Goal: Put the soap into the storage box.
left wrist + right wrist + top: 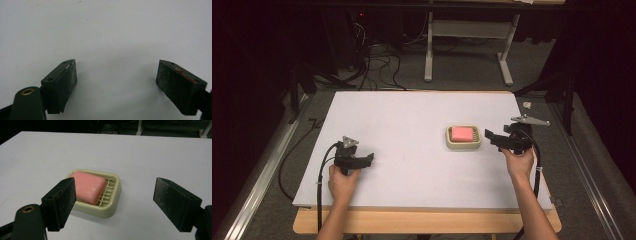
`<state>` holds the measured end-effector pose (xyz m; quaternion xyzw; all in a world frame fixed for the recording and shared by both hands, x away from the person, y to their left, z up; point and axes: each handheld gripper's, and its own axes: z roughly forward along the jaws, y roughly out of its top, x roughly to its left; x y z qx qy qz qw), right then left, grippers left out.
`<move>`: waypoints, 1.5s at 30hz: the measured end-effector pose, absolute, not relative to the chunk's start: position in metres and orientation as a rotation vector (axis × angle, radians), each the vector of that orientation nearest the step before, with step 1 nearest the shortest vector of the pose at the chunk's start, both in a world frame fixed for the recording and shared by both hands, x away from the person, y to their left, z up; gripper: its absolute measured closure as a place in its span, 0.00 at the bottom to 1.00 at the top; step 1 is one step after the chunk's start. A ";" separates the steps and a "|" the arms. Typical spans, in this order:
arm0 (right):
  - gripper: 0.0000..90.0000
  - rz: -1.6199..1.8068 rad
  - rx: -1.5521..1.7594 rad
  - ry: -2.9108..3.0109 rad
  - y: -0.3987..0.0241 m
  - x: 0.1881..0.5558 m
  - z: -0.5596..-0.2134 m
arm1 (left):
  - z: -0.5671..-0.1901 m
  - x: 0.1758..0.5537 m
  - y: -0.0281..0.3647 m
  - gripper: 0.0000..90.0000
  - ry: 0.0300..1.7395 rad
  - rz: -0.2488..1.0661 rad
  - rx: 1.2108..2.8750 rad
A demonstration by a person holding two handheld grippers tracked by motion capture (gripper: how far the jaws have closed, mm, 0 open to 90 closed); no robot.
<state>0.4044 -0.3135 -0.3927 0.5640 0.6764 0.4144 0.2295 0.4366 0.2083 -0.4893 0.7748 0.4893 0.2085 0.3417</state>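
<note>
A pink bar of soap [461,133] [89,186] lies in a cream soap dish [463,145] [110,210] on the white table top, right of the middle. My right gripper [493,138] [113,205] is just to the right of the dish, open, with its jaws wide apart and nothing between them; the dish sits ahead of its left jaw. My left gripper [368,159] [116,83] hovers near the table's front left, open over bare white surface.
The white sheet [412,115] covers a wooden table [422,221]. A small grey object [527,105] lies at the table's far right edge. Cables [382,65] and a white table frame [467,30] stand on the floor beyond.
</note>
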 end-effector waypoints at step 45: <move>0.25 1.236 1.533 1.812 -0.338 0.349 -0.418 | -0.489 0.436 0.208 0.19 1.273 0.542 2.017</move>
